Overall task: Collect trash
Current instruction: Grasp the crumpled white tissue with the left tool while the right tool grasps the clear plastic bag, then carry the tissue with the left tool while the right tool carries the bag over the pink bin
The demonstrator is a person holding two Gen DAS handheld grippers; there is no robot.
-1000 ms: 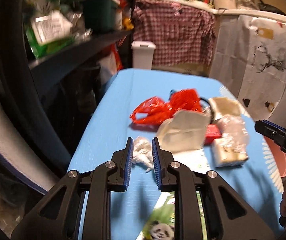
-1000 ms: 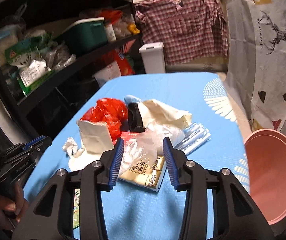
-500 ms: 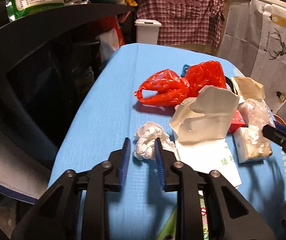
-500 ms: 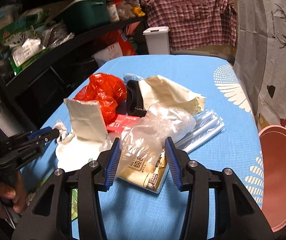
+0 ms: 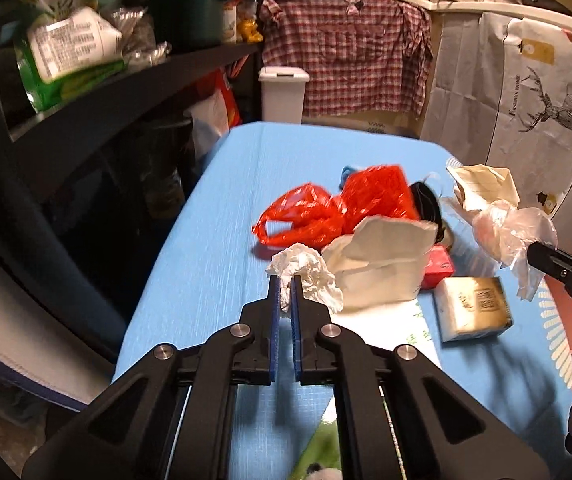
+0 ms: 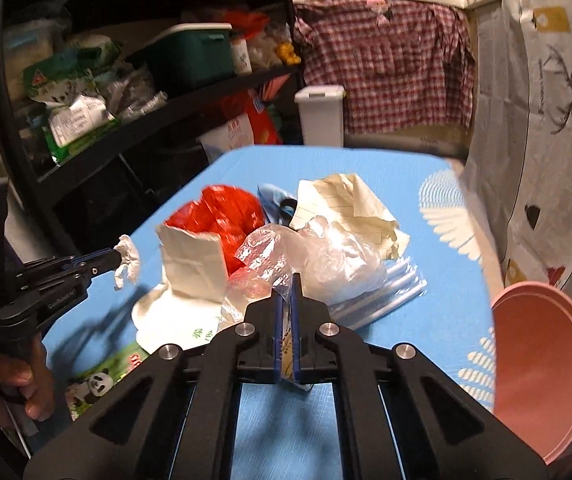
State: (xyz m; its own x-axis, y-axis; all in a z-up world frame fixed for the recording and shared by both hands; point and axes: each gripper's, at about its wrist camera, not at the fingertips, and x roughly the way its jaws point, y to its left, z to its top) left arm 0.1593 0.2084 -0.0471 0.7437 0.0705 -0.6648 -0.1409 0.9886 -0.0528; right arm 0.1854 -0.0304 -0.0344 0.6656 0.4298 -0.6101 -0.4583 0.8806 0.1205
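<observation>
1. Left of the red bag [image 5: 337,212], open blue table [image 5: 214,264] runs to the edge beside the black shelf [image 5: 126,92].
2. Our left gripper [image 5: 284,280] clamps the crumpled tissue [image 5: 305,272], in front of that bag.
3. Our right gripper [image 6: 284,280] pinches the clear plastic bag [image 6: 317,256], right of the red one; the pink bin [image 6: 541,364] hugs the table's right edge.

On the blue table [image 6: 425,320] we find the red plastic bag [image 6: 222,216] behind the torn cream paper carton [image 6: 194,260]. The crumpled clear plastic film [image 6: 325,256] lies right of that carton. The round pink basin [image 6: 541,364] sits at the table's right edge; the white lidded bin [image 6: 319,114] stands beyond the far end.
</observation>
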